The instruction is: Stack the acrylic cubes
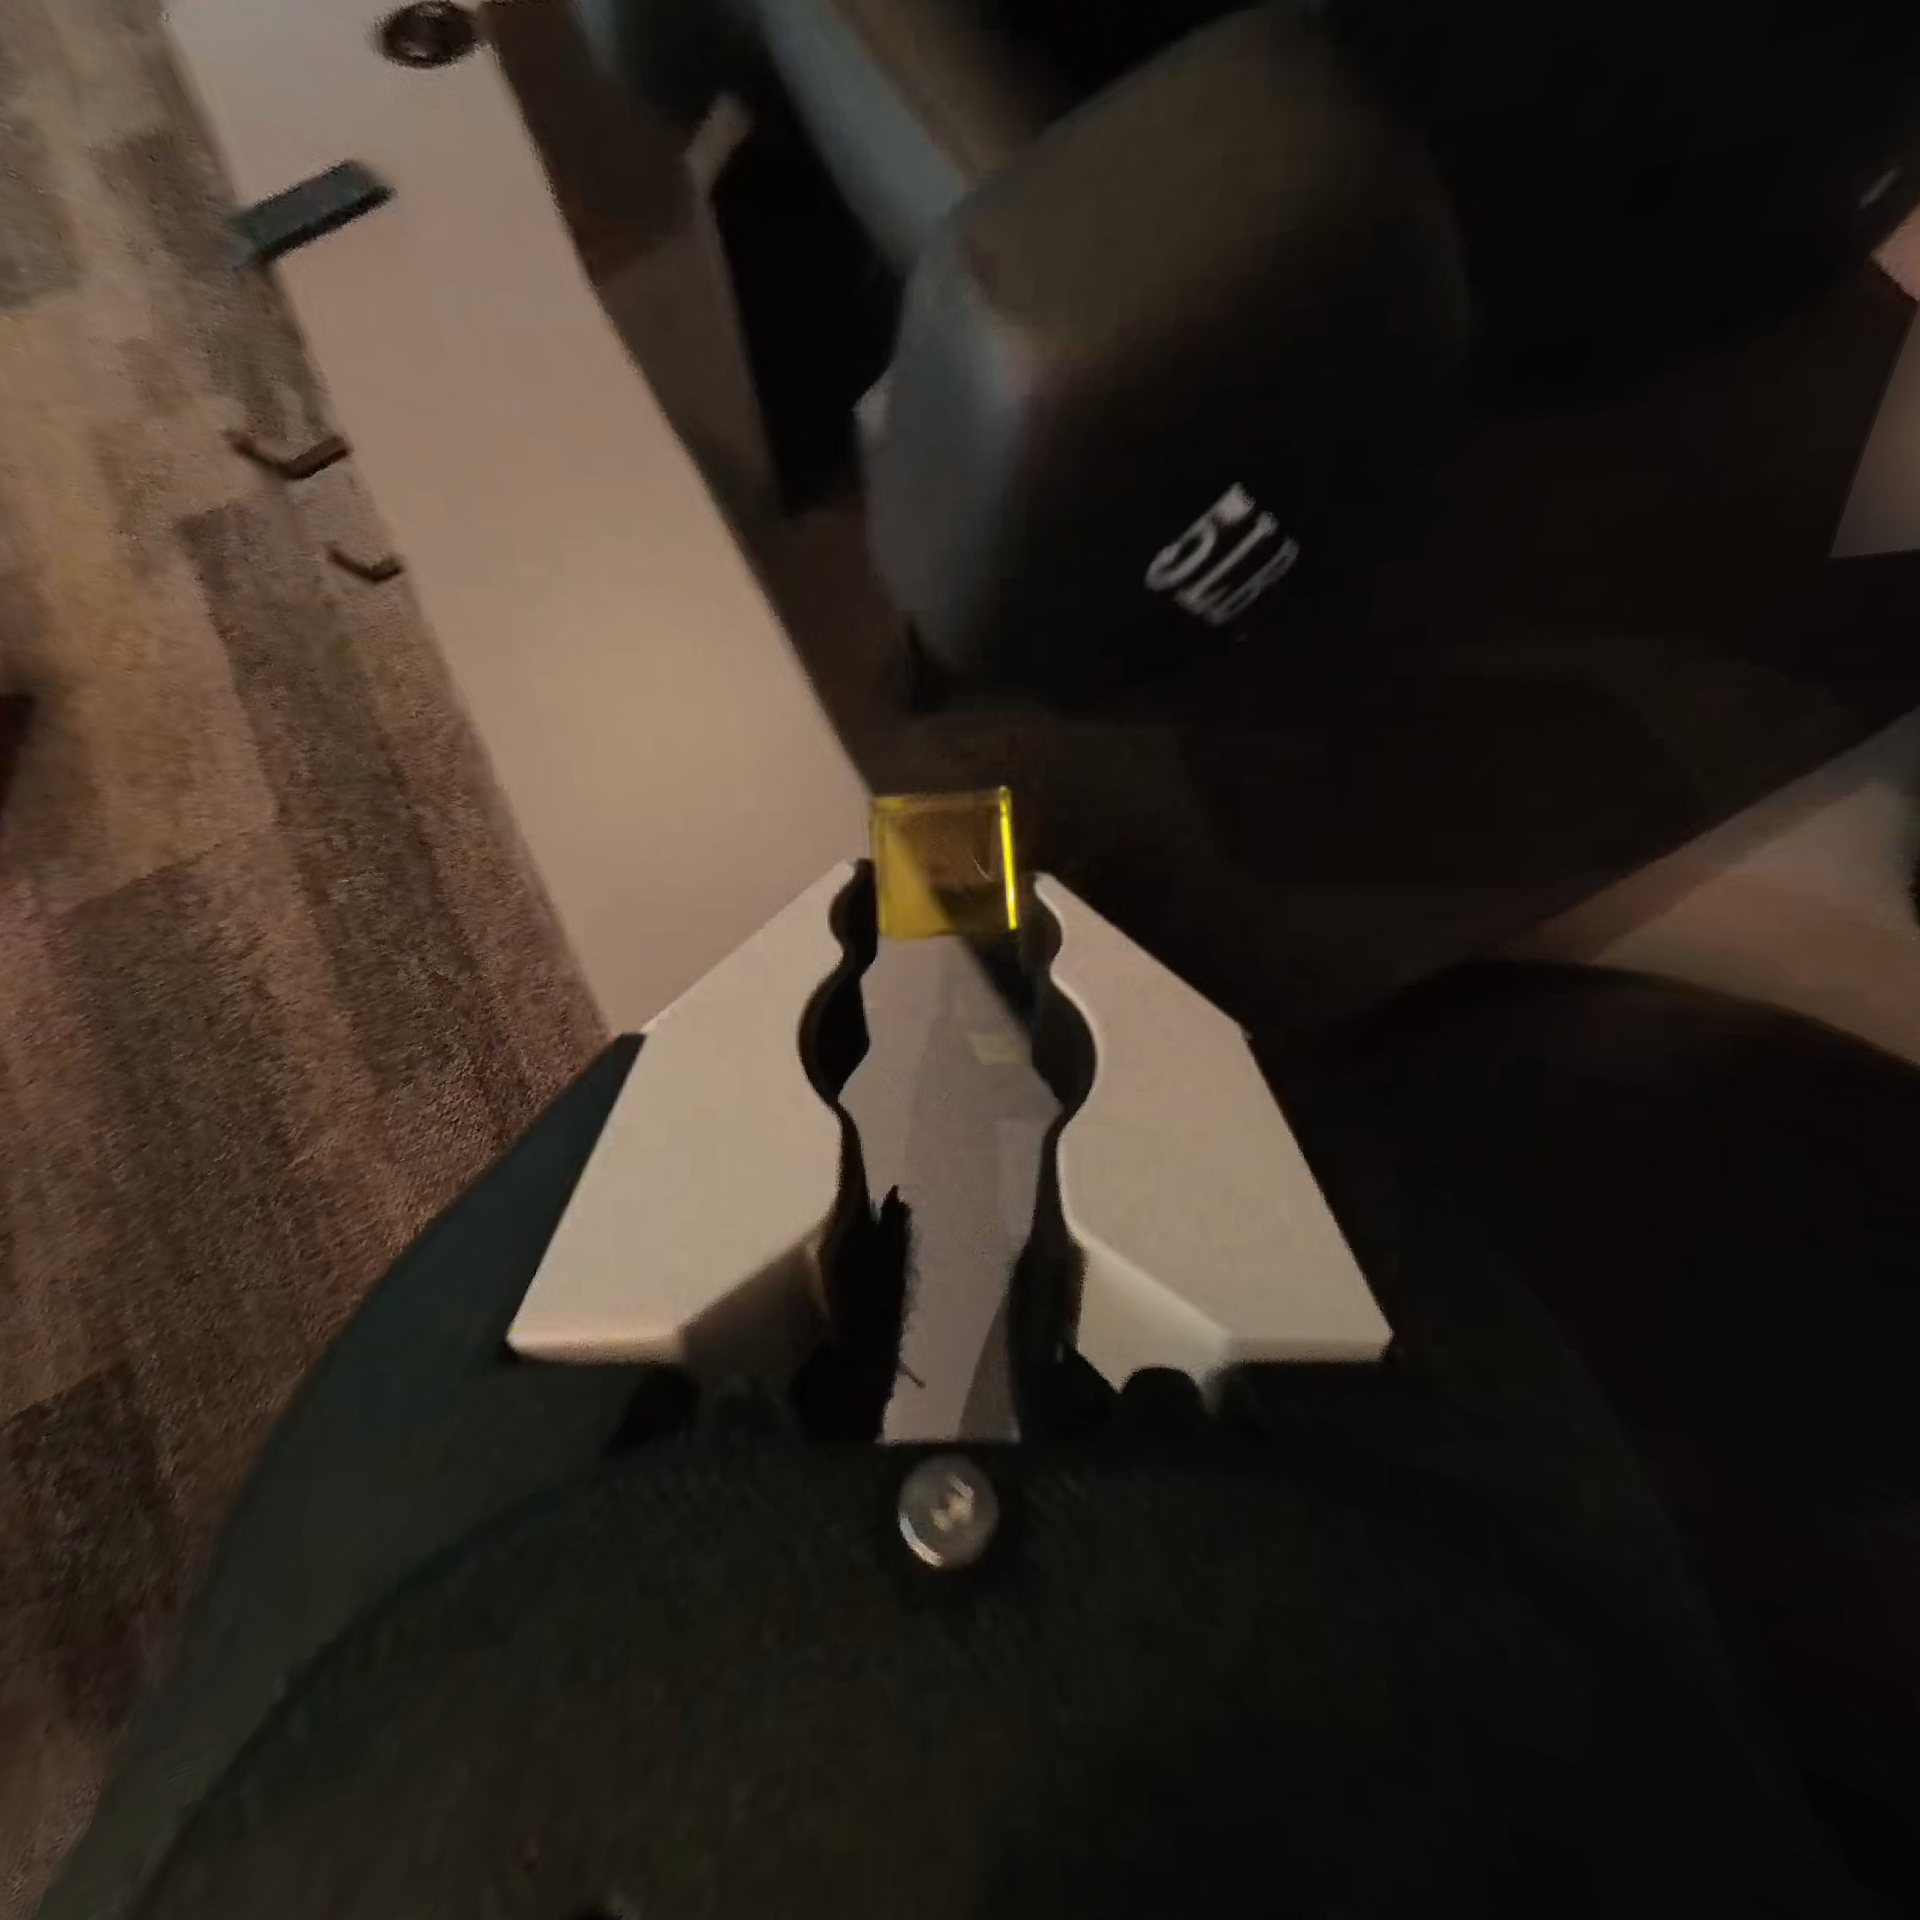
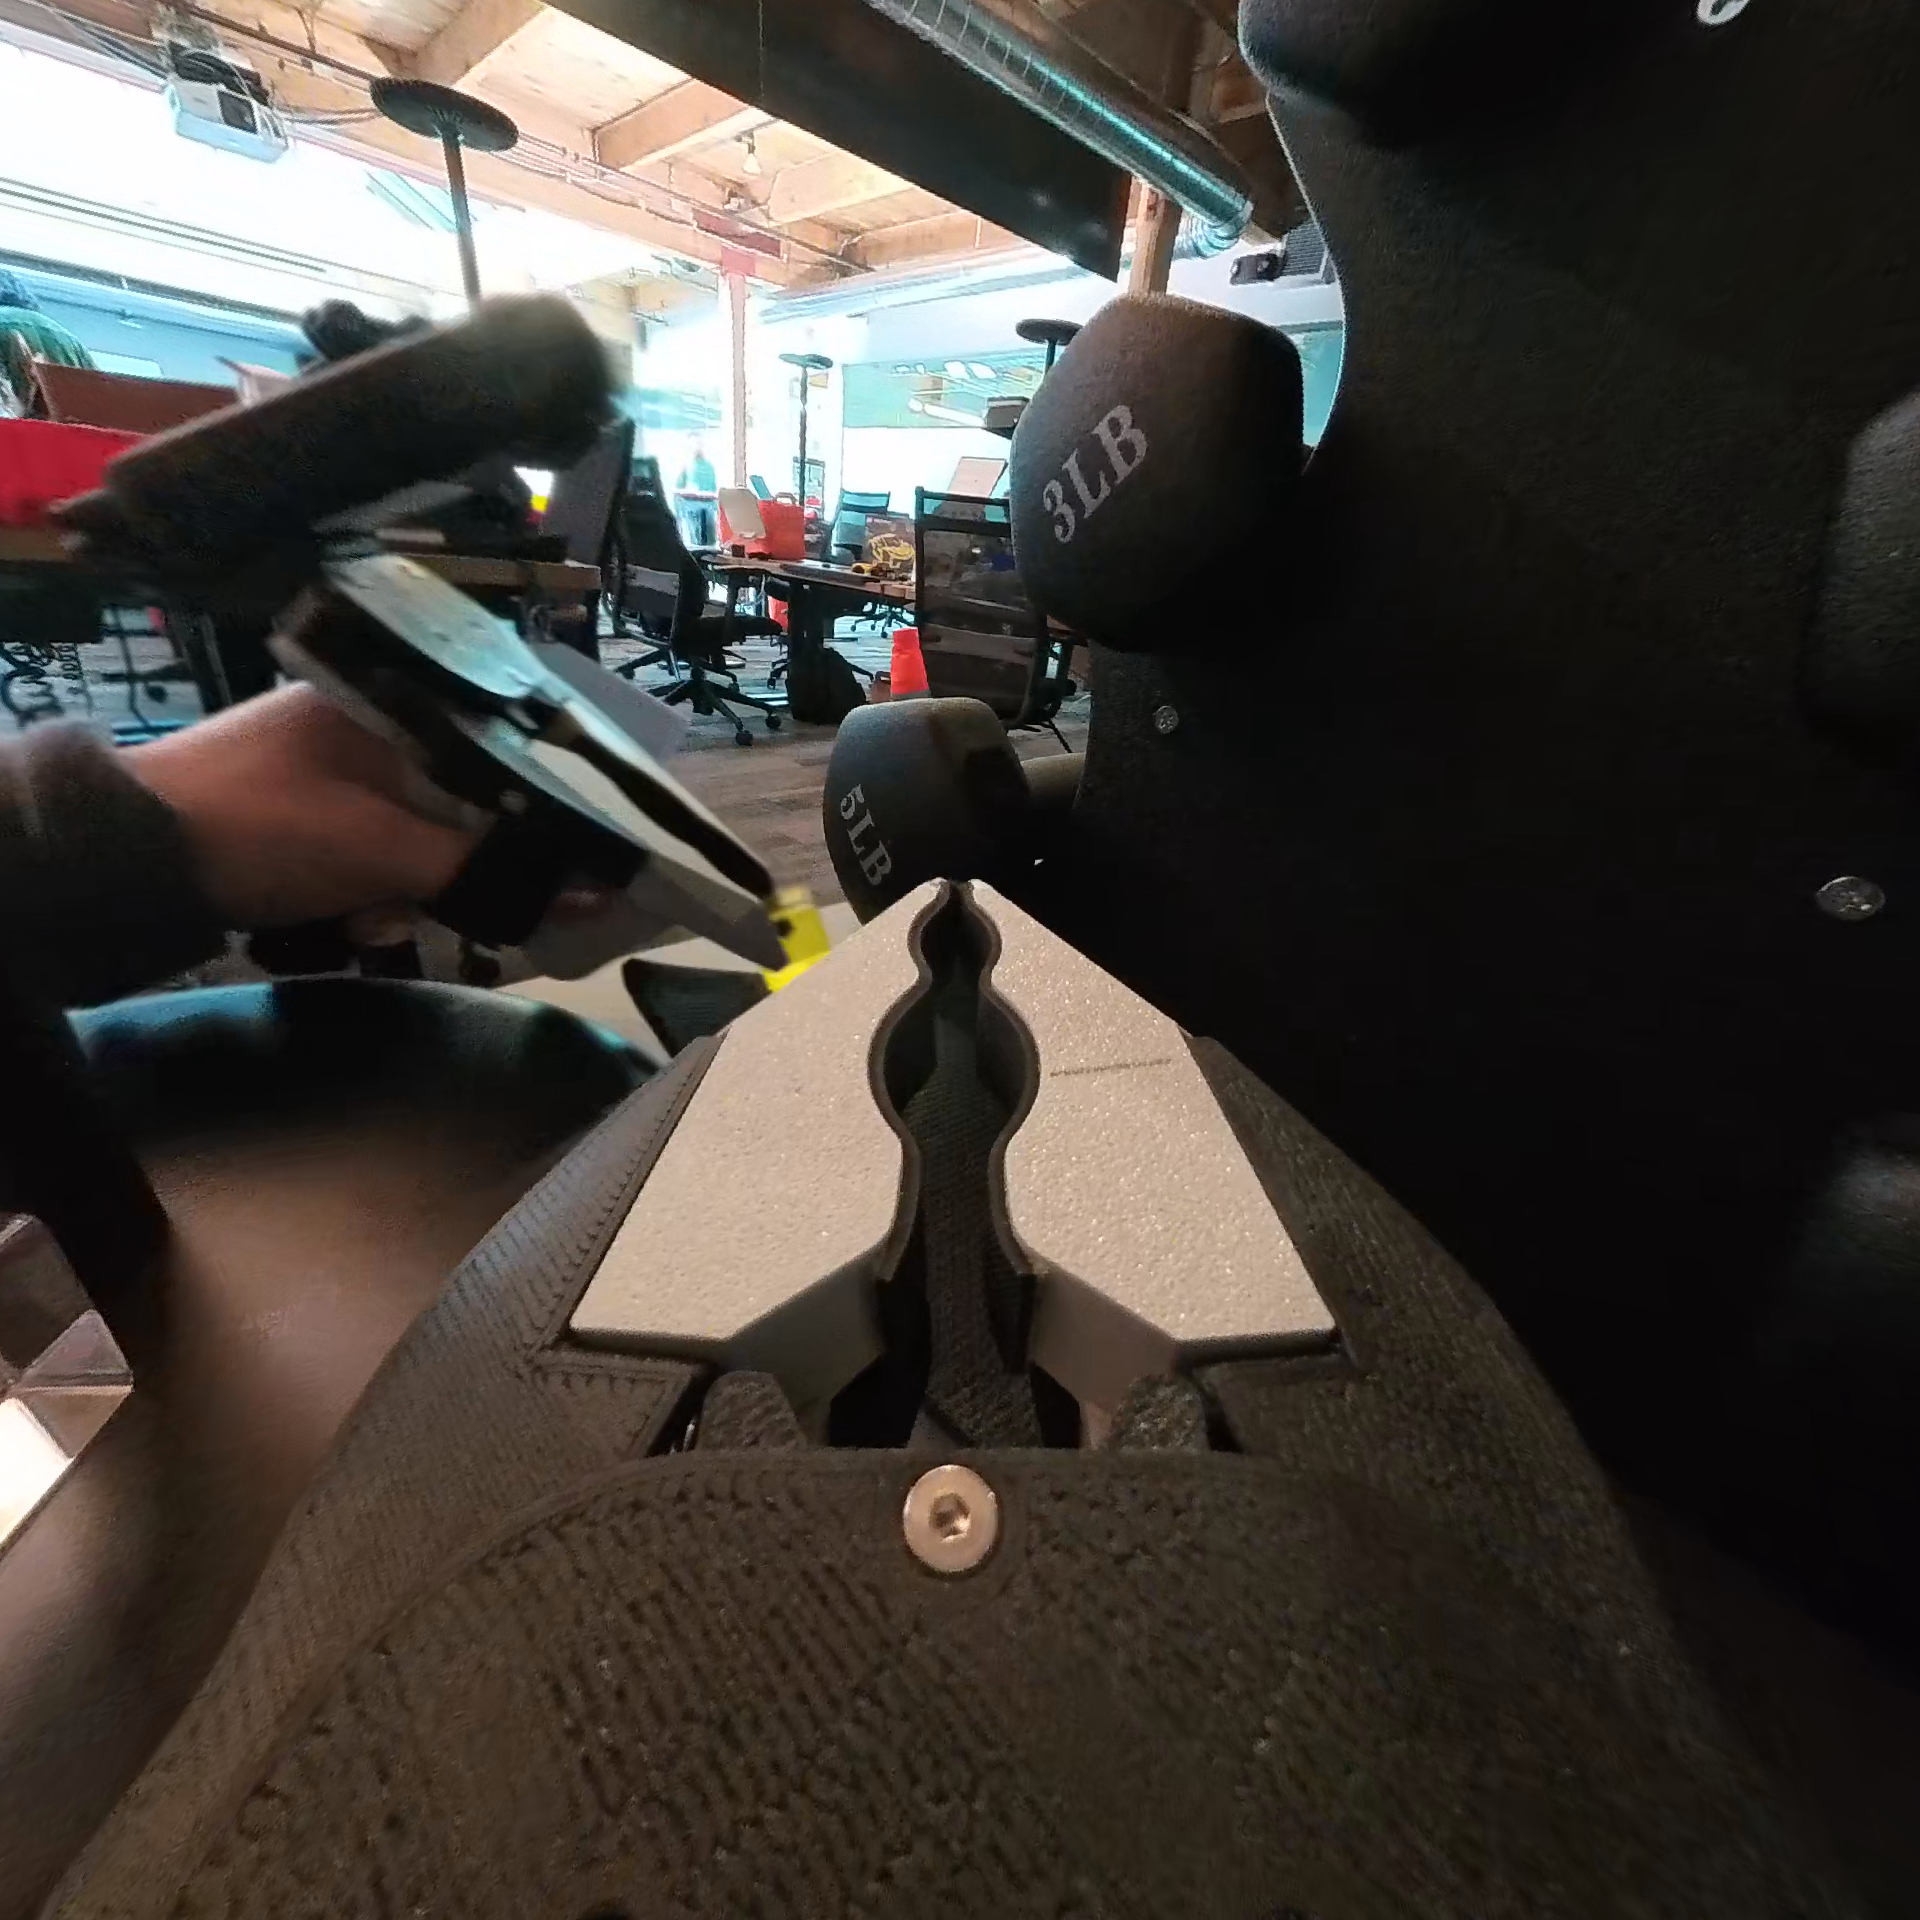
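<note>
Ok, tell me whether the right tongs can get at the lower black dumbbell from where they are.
Probably yes. The right tongs point at the lower black dumbbell with nothing between, but they are shut and must open. The left tongs, gripping a yellow block, sit off to the side.

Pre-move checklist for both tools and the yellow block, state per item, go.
1. Left tool on yellow block: ok, fingertips closed on its sides.
2. Grip depth: not ok, only the very tips hold it; most of the block sticks out.
3. Right tool: ok, shut, nothing in it.
4. Tools apart: ok, left tool sits left of the right one, no contact seen.
5. Block clear of dumbbell: cannot tell, view is blurred.
6. Block off the table: cannot tell.
</note>
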Tool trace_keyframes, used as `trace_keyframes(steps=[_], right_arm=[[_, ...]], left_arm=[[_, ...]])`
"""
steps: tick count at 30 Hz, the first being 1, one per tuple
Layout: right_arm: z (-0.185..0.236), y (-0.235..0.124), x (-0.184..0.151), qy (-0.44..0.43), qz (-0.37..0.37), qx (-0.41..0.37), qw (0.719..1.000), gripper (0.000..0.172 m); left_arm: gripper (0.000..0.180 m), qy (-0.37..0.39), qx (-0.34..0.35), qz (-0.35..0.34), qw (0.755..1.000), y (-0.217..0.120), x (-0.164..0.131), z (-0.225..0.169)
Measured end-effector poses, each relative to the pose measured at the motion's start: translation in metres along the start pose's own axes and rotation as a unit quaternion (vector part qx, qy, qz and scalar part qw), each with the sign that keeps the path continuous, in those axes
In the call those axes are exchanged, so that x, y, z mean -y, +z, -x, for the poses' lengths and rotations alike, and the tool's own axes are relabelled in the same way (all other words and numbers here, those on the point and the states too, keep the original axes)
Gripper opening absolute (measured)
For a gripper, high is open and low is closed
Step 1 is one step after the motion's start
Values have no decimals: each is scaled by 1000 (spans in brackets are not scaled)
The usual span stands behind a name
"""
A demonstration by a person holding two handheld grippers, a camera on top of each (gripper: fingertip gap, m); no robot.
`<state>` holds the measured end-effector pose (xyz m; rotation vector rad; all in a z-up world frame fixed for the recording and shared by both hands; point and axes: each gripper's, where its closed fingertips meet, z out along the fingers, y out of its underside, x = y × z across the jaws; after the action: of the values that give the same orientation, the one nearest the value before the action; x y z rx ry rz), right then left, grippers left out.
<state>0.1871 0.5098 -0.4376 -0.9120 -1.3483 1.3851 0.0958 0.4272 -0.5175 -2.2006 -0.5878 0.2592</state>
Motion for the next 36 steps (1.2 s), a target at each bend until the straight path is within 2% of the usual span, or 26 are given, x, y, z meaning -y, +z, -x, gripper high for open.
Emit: trace_keyframes(steps=[4,8,13,17,21,24,27,29,32,34,36], right_arm=[[0,-1,1,1,-6,1,1000,0],[-3,-1,3,10,-12,-3,1000,0],[-10,-8,13,16,-41,-20,999,1],[-21,-36,65,63,-132,-39,988,10],[9,-76,130,147,-181,46,971,13],[59,-98,158,193,-143,163,957,13],[117,-111,160,207,-45,288,934,16],[151,-119,152,218,26,355,909,22],[194,-131,134,237,118,427,864,41],[212,-140,132,275,147,464,829,52],[221,-147,137,312,151,488,801,53]], left_arm=[[26,-30,80,-44,995,-51,-22,23],[26,-58,186,-114,974,-132,-44,31],[26,-66,296,-165,939,-233,-75,-6],[26,-62,336,-189,921,-280,-91,-53],[26,-48,352,-205,912,-301,-96,-93],[25,-29,357,-206,911,-305,-93,-115],[26,-12,352,-215,911,-303,-84,-136],[26,-3,340,-229,912,-300,-76,-151],[26,22,325,-265,908,-298,-60,-179],[26,49,315,-299,899,-298,-46,-200],[25,78,319,-320,889,-299,-37,-216]])
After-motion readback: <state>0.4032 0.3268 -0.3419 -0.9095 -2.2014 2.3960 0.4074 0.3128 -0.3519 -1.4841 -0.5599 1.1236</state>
